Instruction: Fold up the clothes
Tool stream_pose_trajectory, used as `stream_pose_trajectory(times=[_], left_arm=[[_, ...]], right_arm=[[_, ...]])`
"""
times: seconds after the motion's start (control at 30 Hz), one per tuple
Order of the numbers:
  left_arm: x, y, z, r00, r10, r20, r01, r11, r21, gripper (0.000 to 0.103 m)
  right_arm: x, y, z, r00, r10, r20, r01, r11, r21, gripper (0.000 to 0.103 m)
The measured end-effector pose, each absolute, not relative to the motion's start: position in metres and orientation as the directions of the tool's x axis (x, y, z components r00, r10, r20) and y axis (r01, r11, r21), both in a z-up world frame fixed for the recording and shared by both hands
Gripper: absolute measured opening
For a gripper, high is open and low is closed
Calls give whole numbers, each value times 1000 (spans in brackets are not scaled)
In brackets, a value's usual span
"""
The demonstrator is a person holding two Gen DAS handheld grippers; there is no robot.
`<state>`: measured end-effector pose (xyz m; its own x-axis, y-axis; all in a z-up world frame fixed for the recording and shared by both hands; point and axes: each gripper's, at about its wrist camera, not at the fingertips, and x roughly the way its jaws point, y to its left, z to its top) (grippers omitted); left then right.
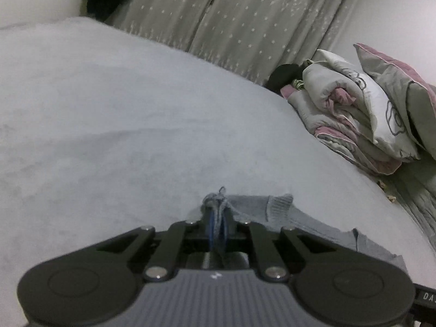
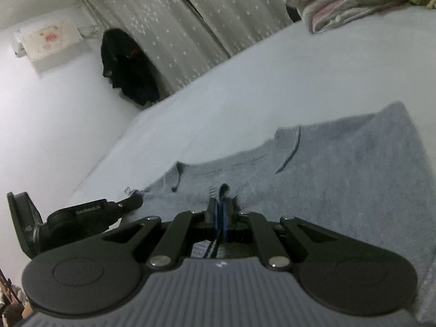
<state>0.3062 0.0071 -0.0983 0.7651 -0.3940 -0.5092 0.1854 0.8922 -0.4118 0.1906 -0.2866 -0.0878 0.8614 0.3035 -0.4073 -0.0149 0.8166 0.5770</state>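
Note:
A grey knit sweater [image 2: 340, 169] lies spread flat on the pale bed sheet [image 2: 272, 81], its ribbed edges [image 2: 283, 136] toward the bed's far side. My right gripper [image 2: 222, 199] is shut on a fold of the sweater's near edge, with fabric and a dark trim pinched between the blue pads. In the left wrist view my left gripper [image 1: 218, 212] is shut on a bunched corner of the same sweater [image 1: 299, 223], and loose yarn sticks up past the fingertips. The left gripper [image 2: 130, 201] also shows in the right wrist view, at the sweater's left corner.
A pile of folded grey and pink quilts and pillows [image 1: 354, 114] sits at the bed's far right. A star-patterned curtain [image 1: 231, 21] hangs behind the bed. Dark clothing [image 2: 128, 73] hangs by the white wall. The broad sheet [image 1: 109, 109] stretches ahead of the left gripper.

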Motion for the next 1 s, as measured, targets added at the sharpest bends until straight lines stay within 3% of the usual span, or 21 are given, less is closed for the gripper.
stream_pose_trajectory(times=[0.07, 0.1, 0.17, 0.2, 0.27, 0.3, 0.33, 0.47, 0.73, 1.0], left_arm=[[304, 6, -97, 763, -398, -510, 197, 894, -403, 15], [302, 6, -95, 762, -397, -512, 203, 896, -394, 18], [293, 7, -90, 758, -395, -519, 208, 901, -381, 40], [287, 7, -87, 755, -393, -524, 209, 903, -376, 45], [273, 6, -80, 746, -385, -544, 217, 912, -348, 54], [266, 4, -77, 739, -382, -554, 230, 917, -326, 54], [259, 3, -73, 735, -381, -562, 245, 921, -304, 55], [220, 9, -64, 717, -381, -584, 290, 925, -247, 56], [151, 20, -56, 678, -421, -603, 341, 906, -250, 56], [88, 35, -54, 649, -464, -603, 384, 884, -267, 53]], right_arm=[[191, -290, -88, 861, 315, -400, -16, 802, 596, 7], [190, -292, -88, 862, 320, -393, -17, 793, 609, 13], [184, -297, -87, 873, 320, -368, -18, 774, 632, 14], [182, -299, -87, 877, 322, -358, -18, 764, 645, 16], [177, -307, -86, 887, 316, -338, -9, 742, 670, 30], [172, -310, -85, 895, 305, -326, -2, 733, 681, 44], [167, -313, -83, 904, 292, -313, 4, 724, 690, 48], [151, -320, -74, 906, 260, -335, 62, 699, 712, 48], [102, -310, -52, 864, 186, -469, 177, 758, 628, 48], [55, -289, -41, 830, 145, -539, 226, 796, 562, 48]])
